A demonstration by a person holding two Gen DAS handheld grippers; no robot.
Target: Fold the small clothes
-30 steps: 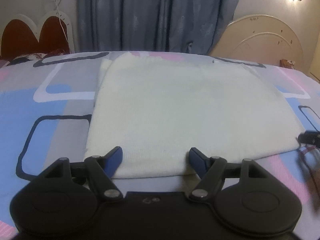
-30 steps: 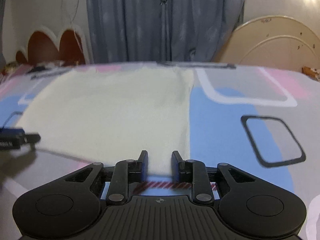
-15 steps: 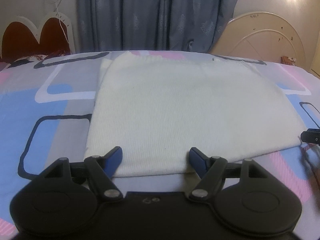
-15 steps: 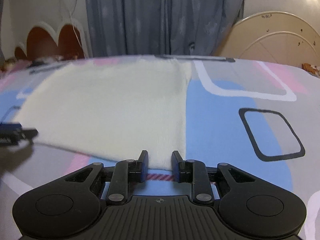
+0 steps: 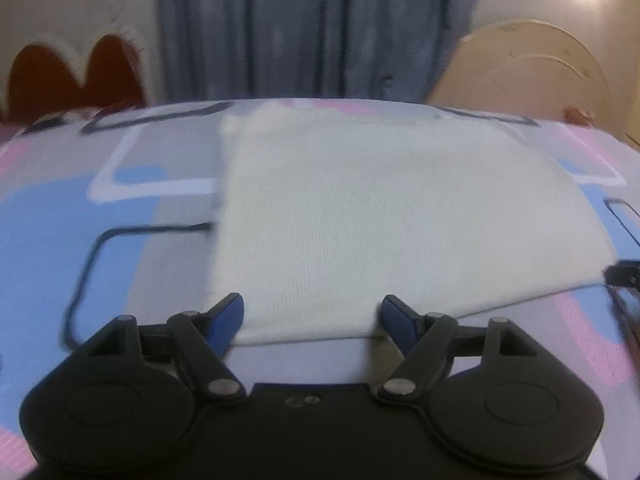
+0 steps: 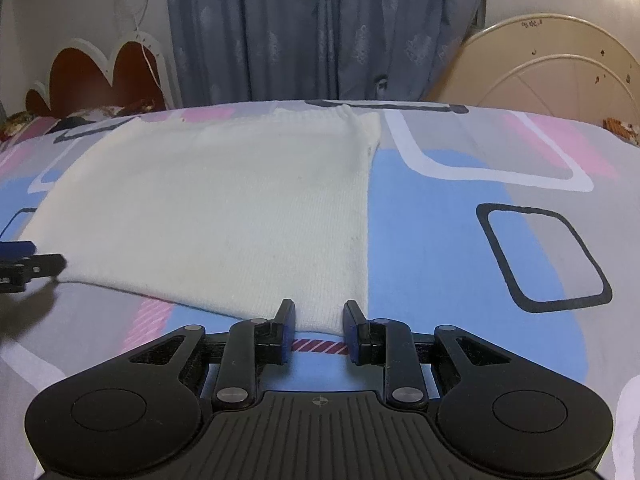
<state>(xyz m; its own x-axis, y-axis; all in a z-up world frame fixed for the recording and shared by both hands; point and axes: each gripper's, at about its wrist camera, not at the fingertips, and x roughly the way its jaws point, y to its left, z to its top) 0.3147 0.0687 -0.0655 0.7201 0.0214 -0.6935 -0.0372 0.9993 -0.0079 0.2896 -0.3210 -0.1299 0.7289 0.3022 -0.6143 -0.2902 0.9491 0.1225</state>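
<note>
A cream knitted garment lies flat on the patterned bedsheet, folded into a rough rectangle. It also shows in the right wrist view. My left gripper is wide open at the garment's near left corner, its fingers to either side of the near edge. My right gripper is open with a narrower gap at the garment's near right corner, the edge lying between its fingers. Each gripper shows at the side of the other's view: the right, the left.
The bedsheet has blue, grey and pink blocks with dark outlines. A red and white headboard stands at the far left, blue curtains behind, and a cream arched board at the far right.
Both grippers have drawn slightly back and up from the garment's near edge. The left wrist view is now blurred from motion. The finger gaps look unchanged.
</note>
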